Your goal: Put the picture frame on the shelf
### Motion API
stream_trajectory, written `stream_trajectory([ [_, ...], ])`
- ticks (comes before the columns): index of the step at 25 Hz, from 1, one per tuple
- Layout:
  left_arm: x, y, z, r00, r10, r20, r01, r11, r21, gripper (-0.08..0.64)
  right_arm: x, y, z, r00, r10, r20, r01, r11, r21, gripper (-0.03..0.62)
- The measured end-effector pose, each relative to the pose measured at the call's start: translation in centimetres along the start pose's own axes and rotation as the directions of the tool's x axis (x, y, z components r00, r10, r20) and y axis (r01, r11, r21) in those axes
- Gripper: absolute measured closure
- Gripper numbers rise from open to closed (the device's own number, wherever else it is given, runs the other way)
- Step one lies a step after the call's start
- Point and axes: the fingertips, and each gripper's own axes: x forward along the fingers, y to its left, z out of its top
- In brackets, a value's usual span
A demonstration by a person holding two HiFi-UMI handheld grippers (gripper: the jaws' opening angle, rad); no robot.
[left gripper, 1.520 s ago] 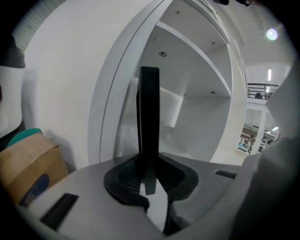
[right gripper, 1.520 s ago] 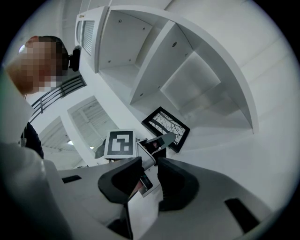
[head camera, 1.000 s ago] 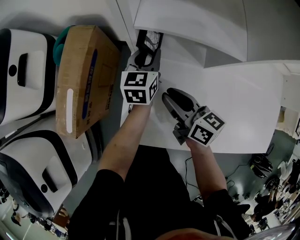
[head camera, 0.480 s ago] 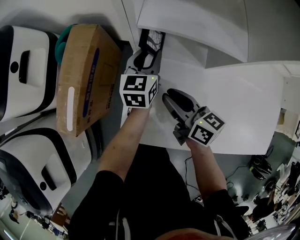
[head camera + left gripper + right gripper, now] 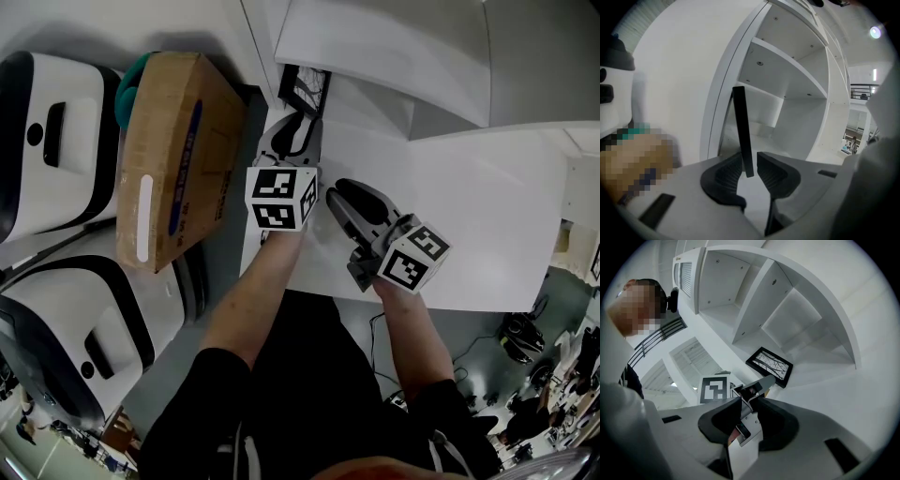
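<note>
A black picture frame (image 5: 305, 89) stands on edge at the left end of the white shelf (image 5: 370, 98). The left gripper's (image 5: 296, 131) jaws, which have just narrowed slightly, straddle the frame's edge without pressing on it. The right gripper (image 5: 336, 190) has its jaws apart and holds nothing.

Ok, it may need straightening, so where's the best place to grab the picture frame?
Probably pinch the picture frame across its near side edge, low down, coming straight in from the open front of the shelf. It stands on end, edge-on to that side, so a claw need only span its thin depth.
</note>
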Motion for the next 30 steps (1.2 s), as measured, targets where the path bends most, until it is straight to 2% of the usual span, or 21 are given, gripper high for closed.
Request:
stream_trajectory([
  [3,0.4,0.3,0.2,1.0,0.004,0.003,-0.004,1.0,0.002,0.482,0.0,-0.3,0.0,1.0,-0.004,-0.003,0.004,1.0,0.002,0.474],
  [14,1.6,0.7,0.8,1.0,0.013,0.02,-0.013,1.0,-0.017,0.484,-0.1,-0.7,-0.3,1.0,-0.011,-0.003,0.011,1.0,0.016,0.474],
  [30,3.1,1.2,1.7,0.998,0.049,0.031,-0.05,0.999,0.013,0.485,-1.4,-1.0,-0.9,1.0,-0.025,-0.001,0.025,0.999,0.021,0.474],
])
